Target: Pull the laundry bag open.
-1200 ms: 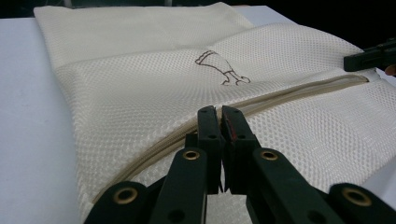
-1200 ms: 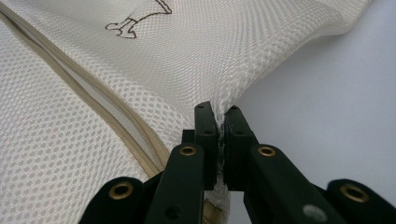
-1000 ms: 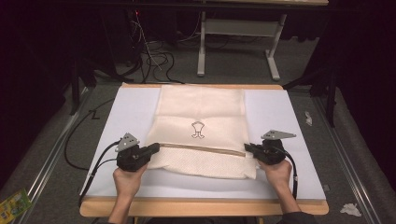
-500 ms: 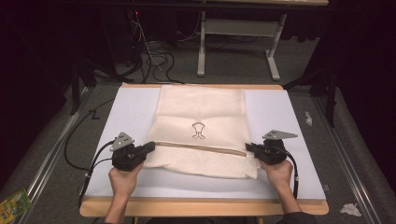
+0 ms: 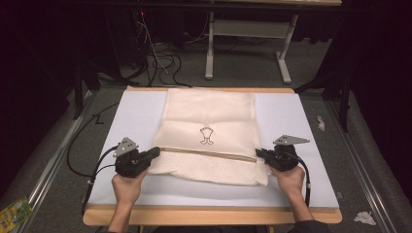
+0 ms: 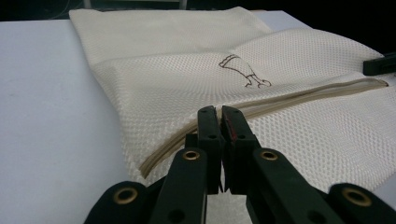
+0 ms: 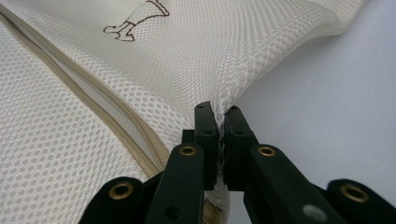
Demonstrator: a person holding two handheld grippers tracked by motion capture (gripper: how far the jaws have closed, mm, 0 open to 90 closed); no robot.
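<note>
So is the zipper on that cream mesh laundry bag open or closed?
Partly open at least: in the right gripper view the tan zipper on the cream mesh bag gapes, showing white inside. How far the opening runs, I cannot tell.

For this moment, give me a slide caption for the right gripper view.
Right gripper pinching the edge of the cream mesh bag beside its zipper.

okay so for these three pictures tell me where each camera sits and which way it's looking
High view: above the person's side of the table, looking forward and down; both hands, left tongs, right tongs flank the mesh bag.
Left gripper view: on the left tongs, looking along shut jaws across the bag.
Right gripper view: on the right tongs, jaws pinching the bag's edge.
Shared: the zipper and the small brown drawing.
</note>
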